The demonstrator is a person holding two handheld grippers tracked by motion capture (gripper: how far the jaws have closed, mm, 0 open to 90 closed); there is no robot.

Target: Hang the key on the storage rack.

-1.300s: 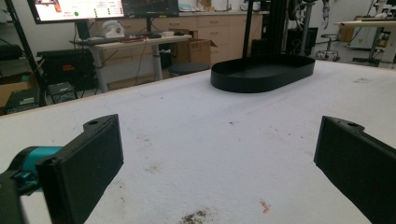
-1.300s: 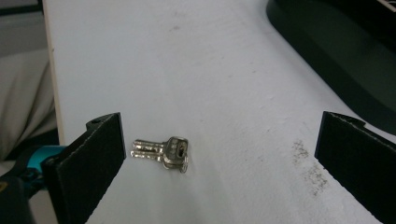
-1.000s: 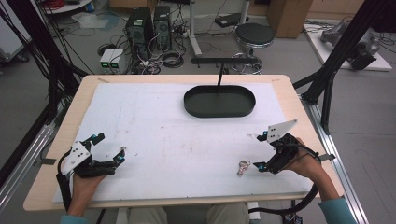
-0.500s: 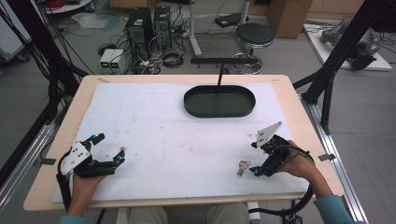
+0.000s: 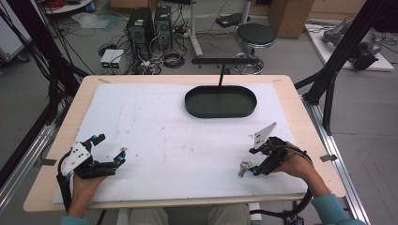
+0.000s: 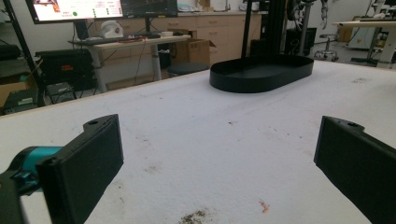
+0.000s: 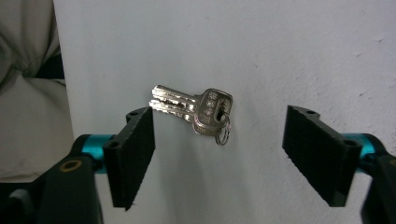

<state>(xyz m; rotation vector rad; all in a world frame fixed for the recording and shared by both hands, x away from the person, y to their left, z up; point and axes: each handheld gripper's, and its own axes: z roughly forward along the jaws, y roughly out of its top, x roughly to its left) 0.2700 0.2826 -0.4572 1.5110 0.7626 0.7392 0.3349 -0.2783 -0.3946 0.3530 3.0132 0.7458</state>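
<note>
Silver keys (image 7: 198, 109) flat on white tabletop (image 5: 178, 140), 5 o'clock sector, between jaws of right hand-held gripper (image 7: 219, 151); jaws just closing, pads not touching. Left hand-held gripper (image 6: 215, 163) released, 8 o'clock.

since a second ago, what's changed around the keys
The right claw has come down over the keys, shifting toward the near table edge in the high view. Its jaws have just been closing, with the keys between them but not yet gripped. The keys, the left claw and the black tray stayed as they were.
</note>
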